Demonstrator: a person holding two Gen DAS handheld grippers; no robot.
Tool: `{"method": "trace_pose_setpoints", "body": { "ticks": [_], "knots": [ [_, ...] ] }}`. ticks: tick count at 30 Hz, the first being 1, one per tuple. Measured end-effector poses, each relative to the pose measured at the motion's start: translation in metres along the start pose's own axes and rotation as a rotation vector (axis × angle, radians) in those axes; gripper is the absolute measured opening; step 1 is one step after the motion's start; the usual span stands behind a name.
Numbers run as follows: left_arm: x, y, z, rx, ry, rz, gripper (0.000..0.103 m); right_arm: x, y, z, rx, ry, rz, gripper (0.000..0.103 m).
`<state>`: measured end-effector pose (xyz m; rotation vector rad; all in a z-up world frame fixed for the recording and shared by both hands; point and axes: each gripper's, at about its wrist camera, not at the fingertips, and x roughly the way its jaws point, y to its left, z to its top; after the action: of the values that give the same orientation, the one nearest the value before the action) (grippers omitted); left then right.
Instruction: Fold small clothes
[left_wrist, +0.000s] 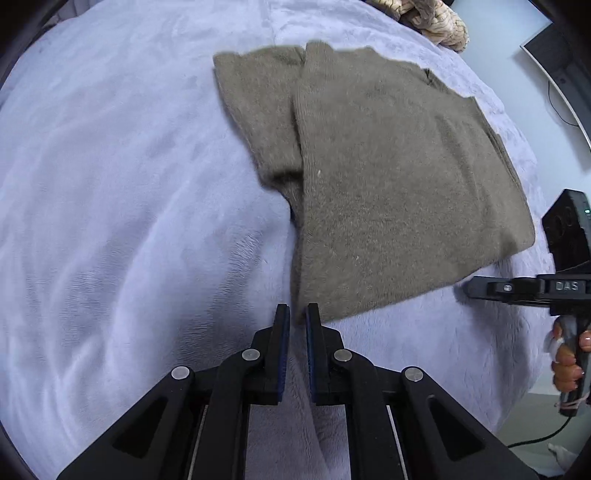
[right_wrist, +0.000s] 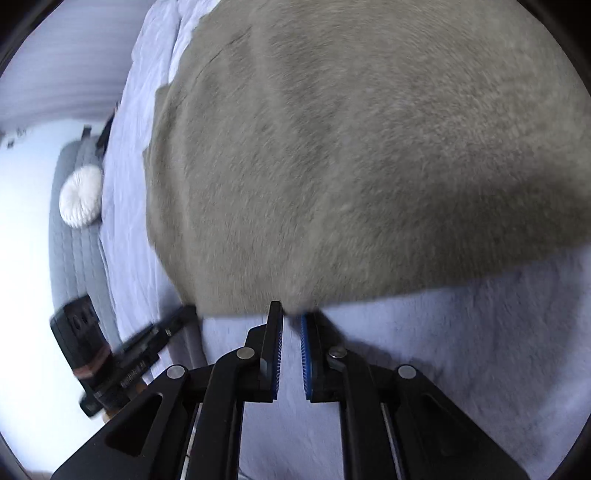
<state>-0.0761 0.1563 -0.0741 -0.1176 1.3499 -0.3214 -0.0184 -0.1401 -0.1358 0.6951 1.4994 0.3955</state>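
An olive-grey knit sweater (left_wrist: 388, 177) lies flat on a lavender fleece blanket (left_wrist: 129, 221), with one sleeve folded over its left side. In the left wrist view my left gripper (left_wrist: 297, 314) is at the sweater's near corner, its jaws pinched on the hem there. My right gripper (left_wrist: 467, 290) comes in from the right at the other near corner, a person's hand (left_wrist: 569, 354) on its handle. The right wrist view shows my right gripper (right_wrist: 291, 314) with its blue pads close together on the sweater's (right_wrist: 351, 147) edge. My left gripper (right_wrist: 190, 310) touches the corner at the left.
A beige cable-knit garment (left_wrist: 432, 22) lies at the blanket's far edge. A dark screen (left_wrist: 550, 55) and a cable stand off to the right. In the right wrist view, a white round cushion (right_wrist: 81, 195) rests on a grey quilted seat (right_wrist: 70, 251) beyond the blanket.
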Motion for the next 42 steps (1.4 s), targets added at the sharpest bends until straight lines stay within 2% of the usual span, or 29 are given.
{"method": "trace_pose_setpoints", "body": {
  "ticks": [3,5,8,11,15,18,19,20,23,25,26,27,28,30,31,32,34,36,37,39,40,41,42],
  "knots": [
    [-0.020,0.001,0.012,-0.022,-0.071,-0.005,0.010,-0.041,0.019,0.008,-0.132,-0.091,-0.045,0.014],
    [-0.029,-0.002,0.035,-0.030,-0.120,-0.013,0.010,-0.074,0.020,0.030,-0.169,-0.202,-0.107,0.014],
    [-0.021,-0.018,0.077,-0.023,-0.175,0.002,0.010,-0.102,0.001,0.072,-0.113,-0.302,-0.196,0.014],
    [-0.009,-0.038,0.114,-0.001,-0.212,0.020,0.010,-0.117,-0.015,0.108,-0.062,-0.364,-0.225,0.014],
    [0.024,-0.052,0.148,-0.015,-0.215,0.077,0.010,-0.121,-0.019,0.135,-0.116,-0.407,-0.319,0.014],
    [0.054,-0.041,0.161,-0.059,-0.177,0.146,0.010,-0.121,-0.043,0.148,-0.102,-0.389,-0.385,0.014],
    [0.062,-0.035,0.164,-0.071,-0.173,0.163,0.010,-0.121,-0.055,0.151,-0.087,-0.386,-0.405,0.010],
    [0.066,-0.029,0.167,-0.077,-0.176,0.163,0.010,-0.123,-0.061,0.154,-0.079,-0.395,-0.415,0.010],
    [0.066,-0.019,0.178,-0.084,-0.173,0.161,0.010,-0.133,-0.077,0.153,-0.081,-0.446,-0.467,0.005],
    [0.059,-0.016,0.183,-0.098,-0.171,0.269,0.011,-0.143,-0.082,0.148,-0.072,-0.448,-0.462,0.005],
    [0.054,-0.013,0.182,-0.108,-0.166,0.273,0.011,-0.147,-0.082,0.146,-0.056,-0.446,-0.457,0.005],
    [0.048,-0.010,0.180,-0.125,-0.163,0.233,0.011,-0.150,-0.085,0.137,-0.052,-0.448,-0.455,0.006],
    [0.041,-0.009,0.176,-0.139,-0.165,0.199,0.011,-0.155,-0.081,0.132,-0.054,-0.452,-0.455,0.011],
    [0.030,-0.012,0.167,-0.127,-0.173,0.184,0.011,-0.162,-0.075,0.121,-0.070,-0.463,-0.456,0.013],
    [0.025,-0.015,0.161,-0.110,-0.180,0.187,0.011,-0.167,-0.074,0.112,-0.076,-0.468,-0.452,0.022],
    [0.022,-0.018,0.156,-0.098,-0.184,0.185,0.011,-0.173,-0.074,0.102,-0.073,-0.475,-0.454,0.039],
    [0.021,-0.023,0.145,-0.082,-0.177,0.173,0.011,-0.178,-0.076,0.090,-0.057,-0.482,-0.462,0.057],
    [0.022,-0.027,0.133,-0.076,-0.157,0.158,0.011,-0.183,-0.084,0.077,-0.038,-0.474,-0.490,0.057],
    [0.026,-0.028,0.128,-0.073,-0.144,0.154,0.011,-0.181,-0.088,0.075,-0.030,-0.455,-0.489,0.057],
    [0.032,-0.032,0.120,-0.062,-0.122,0.160,0.011,-0.170,-0.099,0.077,-0.011,-0.385,-0.462,0.044],
    [0.034,-0.034,0.116,-0.053,-0.120,0.165,0.011,-0.165,-0.106,0.076,-0.002,-0.330,-0.440,0.023],
    [0.034,-0.037,0.113,-0.045,-0.122,0.171,0.011,-0.161,-0.109,0.074,0.000,-0.296,-0.420,0.011],
    [0.033,-0.039,0.112,-0.034,-0.124,0.180,0.011,-0.161,-0.107,0.072,-0.014,-0.291,-0.424,0.010]
  ]
}}
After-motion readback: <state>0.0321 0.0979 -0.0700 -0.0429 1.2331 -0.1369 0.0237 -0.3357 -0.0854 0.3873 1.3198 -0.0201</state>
